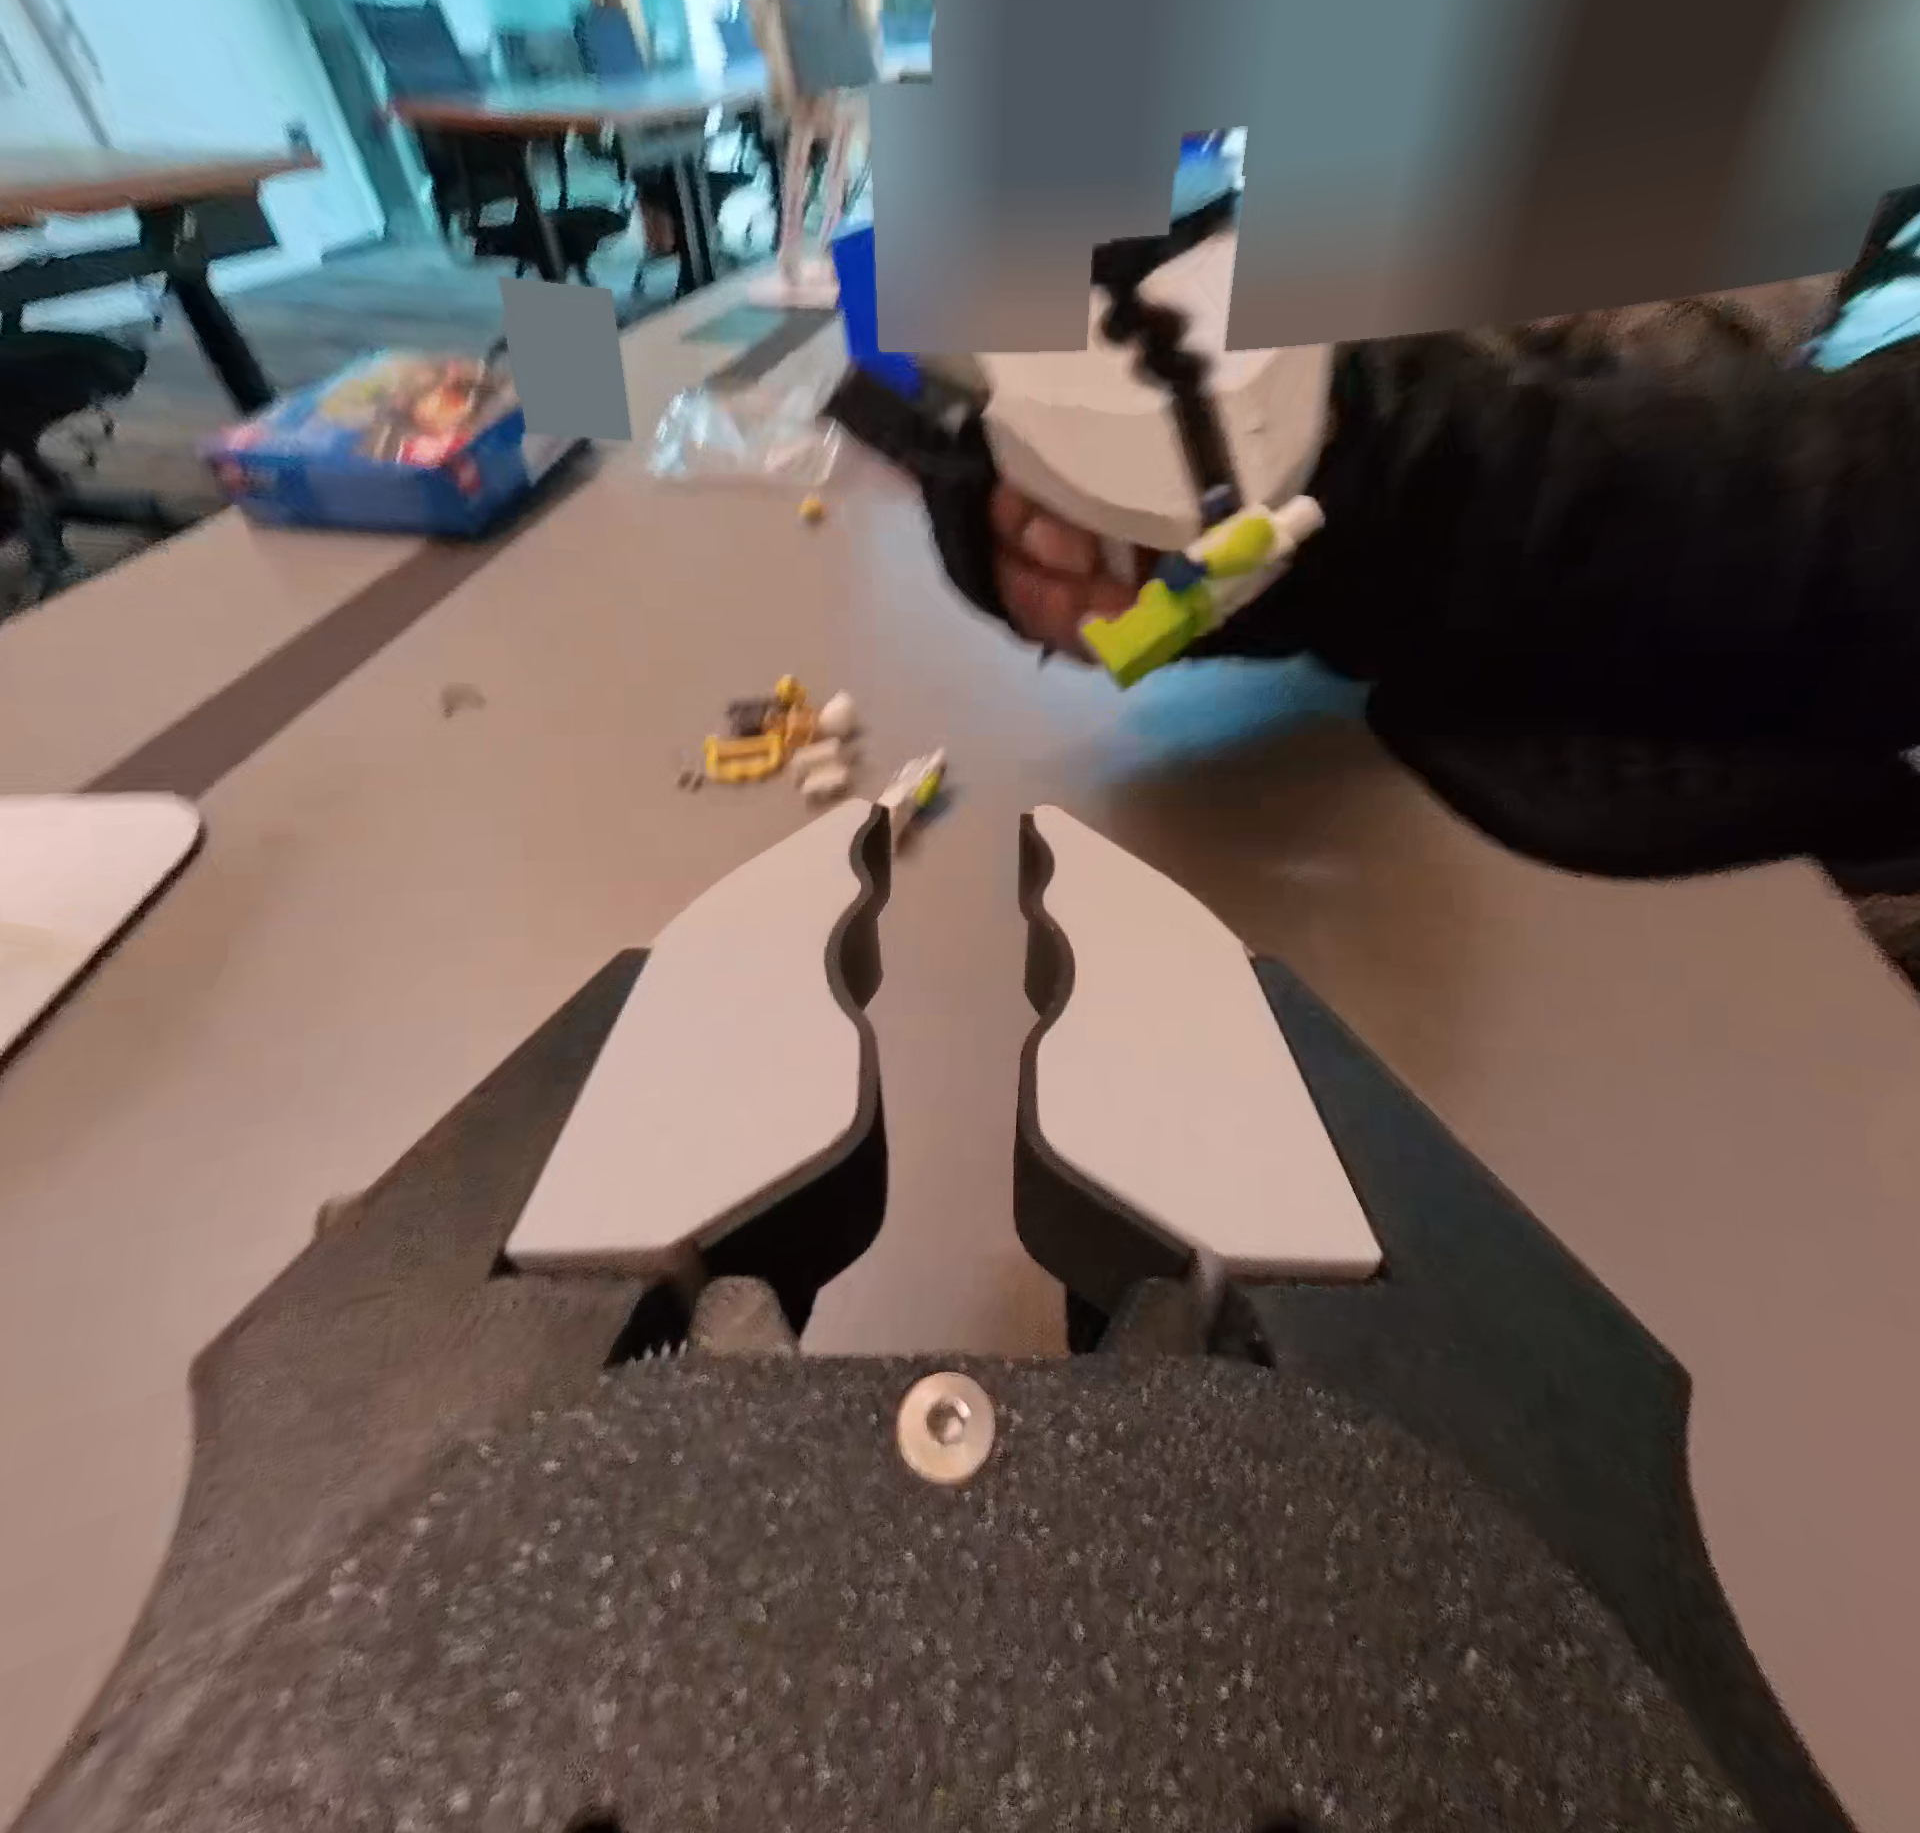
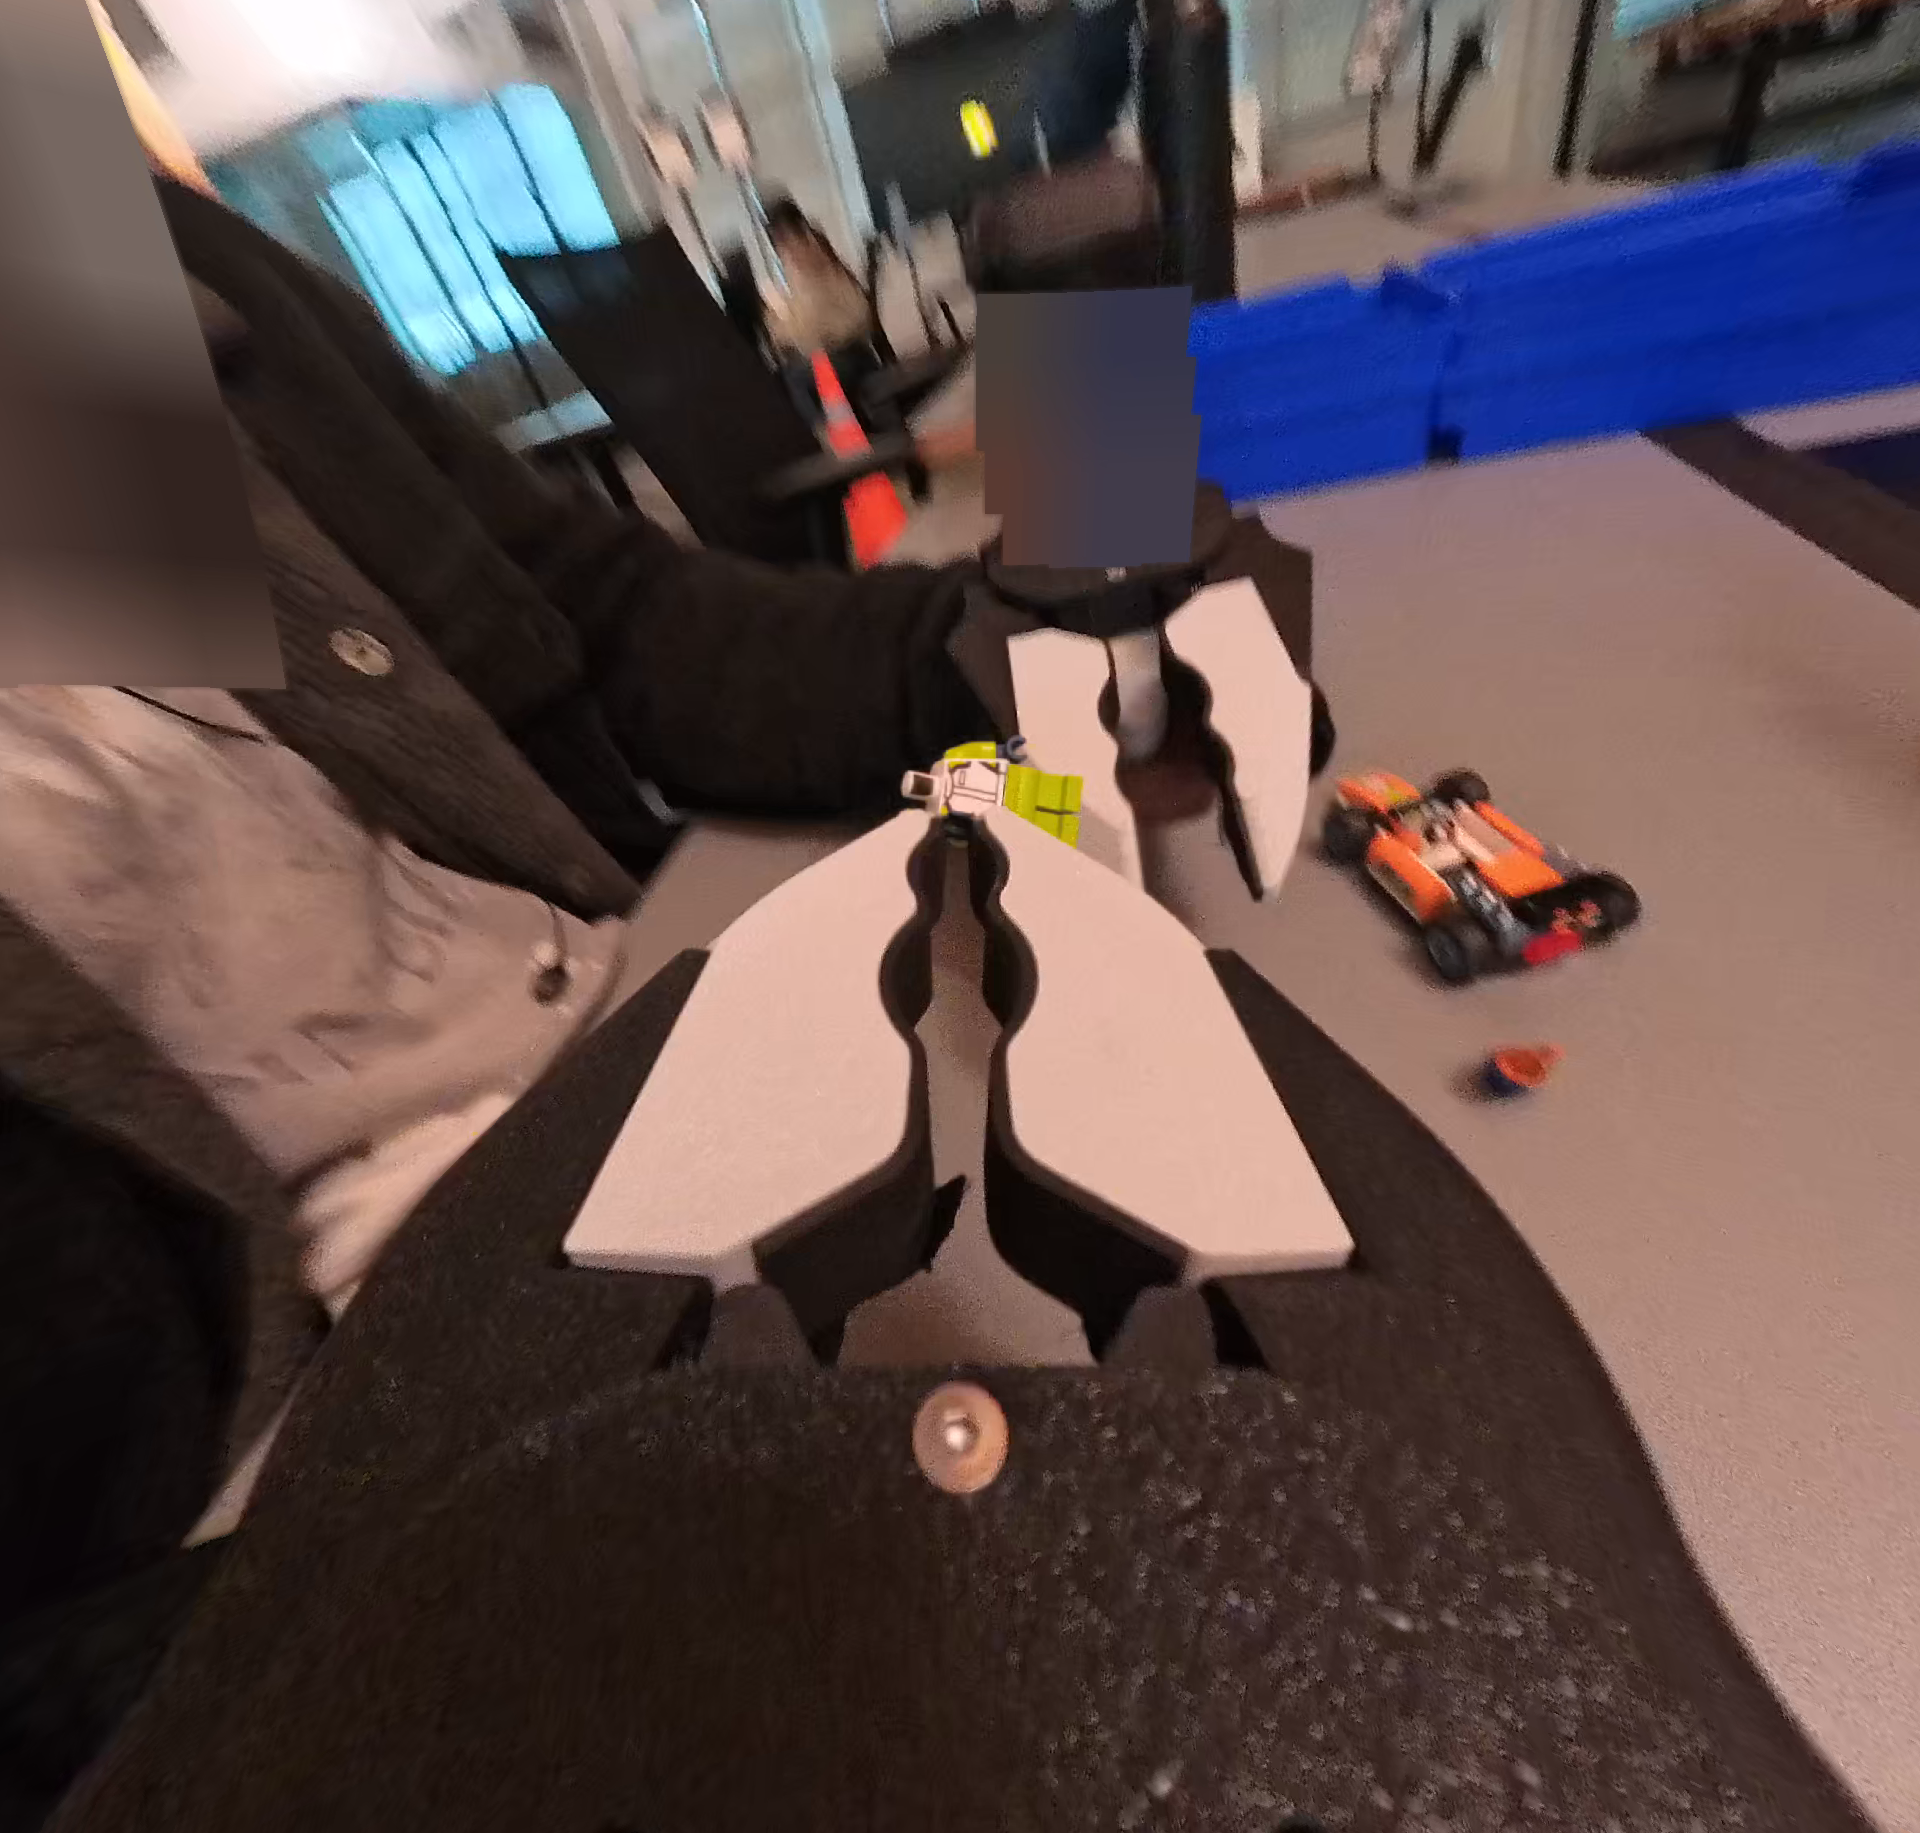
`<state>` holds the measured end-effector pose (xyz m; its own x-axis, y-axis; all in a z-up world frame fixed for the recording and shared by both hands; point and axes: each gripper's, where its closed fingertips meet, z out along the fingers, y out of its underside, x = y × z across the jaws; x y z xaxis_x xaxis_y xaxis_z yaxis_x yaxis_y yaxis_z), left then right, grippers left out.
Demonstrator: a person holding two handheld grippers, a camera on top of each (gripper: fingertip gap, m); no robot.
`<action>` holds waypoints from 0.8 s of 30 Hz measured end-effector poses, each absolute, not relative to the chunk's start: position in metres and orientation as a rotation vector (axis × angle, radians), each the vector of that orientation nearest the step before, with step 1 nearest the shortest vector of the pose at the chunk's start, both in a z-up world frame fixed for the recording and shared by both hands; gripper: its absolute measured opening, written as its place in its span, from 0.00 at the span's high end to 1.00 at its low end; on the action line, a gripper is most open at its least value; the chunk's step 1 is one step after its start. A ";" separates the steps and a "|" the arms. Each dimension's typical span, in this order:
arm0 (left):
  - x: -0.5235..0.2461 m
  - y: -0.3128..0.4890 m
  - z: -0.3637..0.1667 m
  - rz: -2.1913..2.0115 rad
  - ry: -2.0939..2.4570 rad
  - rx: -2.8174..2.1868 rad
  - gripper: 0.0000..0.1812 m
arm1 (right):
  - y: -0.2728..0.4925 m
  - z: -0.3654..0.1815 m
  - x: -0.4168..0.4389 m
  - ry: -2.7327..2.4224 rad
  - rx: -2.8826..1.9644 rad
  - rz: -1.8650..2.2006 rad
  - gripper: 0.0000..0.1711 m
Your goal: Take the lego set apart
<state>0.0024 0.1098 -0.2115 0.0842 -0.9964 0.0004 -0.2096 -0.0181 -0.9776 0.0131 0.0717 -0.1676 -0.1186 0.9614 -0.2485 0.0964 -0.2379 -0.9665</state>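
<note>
My right gripper (image 2: 961, 833) is shut on a small minifigure (image 2: 987, 791) with a white torso and lime legs, and holds it above the table's near edge. The left wrist view shows the same figure (image 1: 1195, 588) in that gripper (image 1: 1210, 526), lifted off the table. My left gripper (image 1: 956, 827) is open with nothing between its pads. A small white and lime piece (image 1: 914, 791) lies just beyond its left fingertip; I cannot tell if they touch. In the right wrist view the left gripper (image 2: 1195, 869) points down at the table, open.
A pile of loose yellow and white pieces (image 1: 779, 744) lies on the grey table (image 1: 520, 952). An orange car (image 2: 1475, 879) and a small orange and blue part (image 2: 1517, 1068) lie to the right. A blue box (image 1: 384, 443) and a plastic bag (image 1: 748, 422) lie farther back. About 6 cm separates my left fingertips from my right.
</note>
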 end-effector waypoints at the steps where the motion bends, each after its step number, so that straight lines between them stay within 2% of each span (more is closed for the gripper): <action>1: 0.005 0.103 -0.202 -1.091 1.277 -1.355 0.87 | 0.070 -0.159 0.016 -1.201 -1.338 1.530 0.98; 5: 0.009 0.076 -0.161 -1.331 1.191 -1.172 0.84 | 0.065 -0.135 0.023 -1.072 -1.159 1.801 0.98; 9: 0.010 0.065 -0.142 -1.453 1.122 -1.094 0.85 | 0.055 -0.128 0.022 -1.071 -1.076 1.920 0.98; 12: 0.009 0.055 -0.136 -1.511 1.132 -1.052 0.94 | 0.053 -0.131 0.018 -1.085 -1.078 1.935 0.98; 14: 0.008 0.055 -0.135 -1.522 1.137 -1.054 0.95 | 0.054 -0.132 0.017 -1.085 -1.090 1.931 0.98; 19: 0.003 0.076 -0.145 -1.413 1.133 -1.178 0.95 | 0.079 -0.146 0.014 -1.044 -1.259 1.692 0.96; 21: 0.000 0.090 -0.156 -1.317 1.144 -1.258 0.96 | 0.089 -0.153 0.014 -1.063 -1.335 1.528 0.87; 24: -0.004 0.107 -0.179 -1.109 1.218 -1.371 0.96 | 0.100 -0.164 0.010 -1.116 -1.420 1.275 0.83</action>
<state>-0.0044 0.1074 -0.1793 0.0894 -0.9955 0.0321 -0.1253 -0.0433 -0.9912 0.0104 0.0998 -0.1645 0.0618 0.9805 -0.1866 0.0554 -0.1900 -0.9802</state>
